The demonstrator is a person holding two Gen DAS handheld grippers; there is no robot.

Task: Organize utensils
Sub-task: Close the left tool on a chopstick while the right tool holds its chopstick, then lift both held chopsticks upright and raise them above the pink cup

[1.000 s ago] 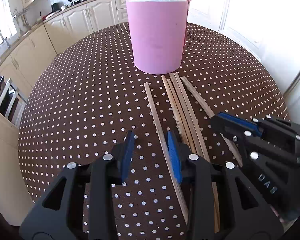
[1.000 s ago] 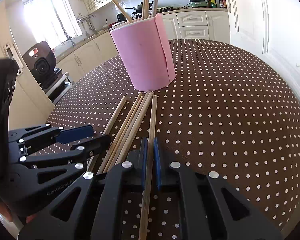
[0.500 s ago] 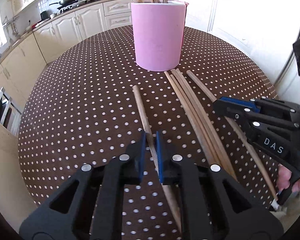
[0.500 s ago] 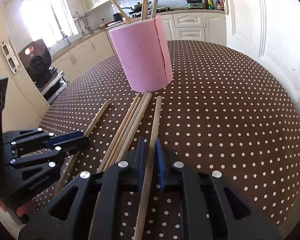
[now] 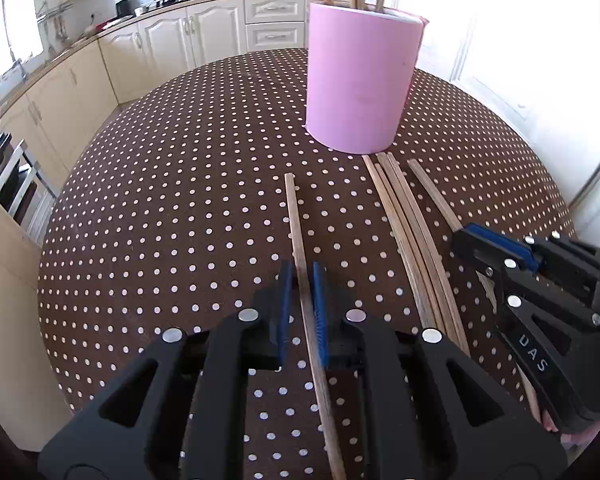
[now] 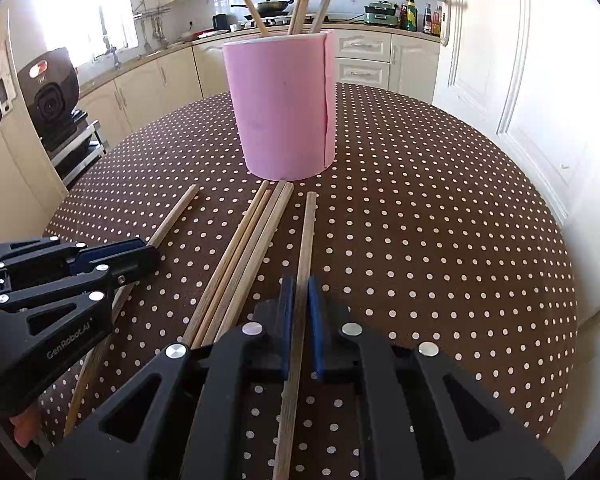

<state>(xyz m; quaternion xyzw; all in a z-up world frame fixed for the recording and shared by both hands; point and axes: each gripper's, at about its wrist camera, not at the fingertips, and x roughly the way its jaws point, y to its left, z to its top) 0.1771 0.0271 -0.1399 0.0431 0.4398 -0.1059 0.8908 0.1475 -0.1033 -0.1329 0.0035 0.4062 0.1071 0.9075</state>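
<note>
left tongs: we see the left gripper (image 5: 300,300) clamped on a lone chopstick (image 5: 294,216), lower centre of the left view; its jaws have just closed on the stick
right tongs: right gripper (image 6: 299,312) pinched narrow on the rightmost chopstick (image 6: 307,232), lower centre of the right view
holder: pink cup (image 5: 360,80) stands upper centre, sticks already upright inside
loose bundle: four chopsticks (image 6: 248,248) lie on the dotted tablecloth (image 6: 440,220) between the two held ones
axis: both held sticks run lengthwise away from the jaws, far ends toward the cup
nearer hand: we judge the right stick's tip closer to the cup base
next move: we judge lift, tip upright, drop in cup
</note>
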